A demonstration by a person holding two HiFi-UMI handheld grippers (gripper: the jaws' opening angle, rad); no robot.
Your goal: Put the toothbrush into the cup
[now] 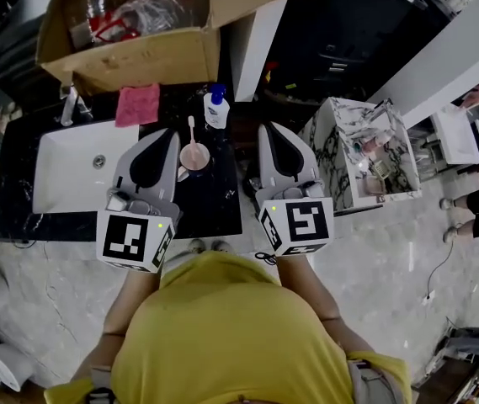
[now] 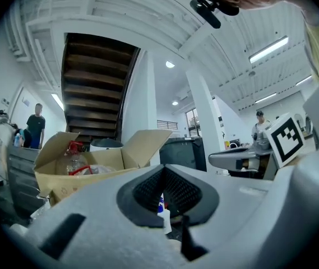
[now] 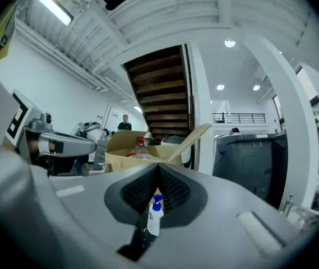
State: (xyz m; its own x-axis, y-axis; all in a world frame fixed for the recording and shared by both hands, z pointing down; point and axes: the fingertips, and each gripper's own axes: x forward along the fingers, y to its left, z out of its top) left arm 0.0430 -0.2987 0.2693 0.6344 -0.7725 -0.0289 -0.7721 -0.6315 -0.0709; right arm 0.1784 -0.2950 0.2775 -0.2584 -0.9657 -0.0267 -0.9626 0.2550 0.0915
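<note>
By the dark counter (image 1: 218, 204), left gripper (image 1: 169, 135) and right gripper (image 1: 269, 130) point level, jaws shut, empty; hands hidden. Toothbrush (image 1: 191, 128) in cup (image 1: 194, 157).

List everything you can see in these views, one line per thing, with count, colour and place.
cardboard box: one, brown, open, behind the sink, clear plastic things inside
cloth: one, pink, on the counter behind the sink
tap: one, metallic, at the sink's back left
sink: one, white, in the counter's left part
counter: one, black
pump bottle: one, white with blue top, beyond the cup
cup: one, pinkish, on the counter between the grippers
toothbrush: one, pale, standing in the cup
marbled bin: one, white with dark veins, right of the counter, small items inside
left gripper: grey, jaws shut, empty
right gripper: grey, jaws shut, empty
shirt: yellow, on the person
</note>
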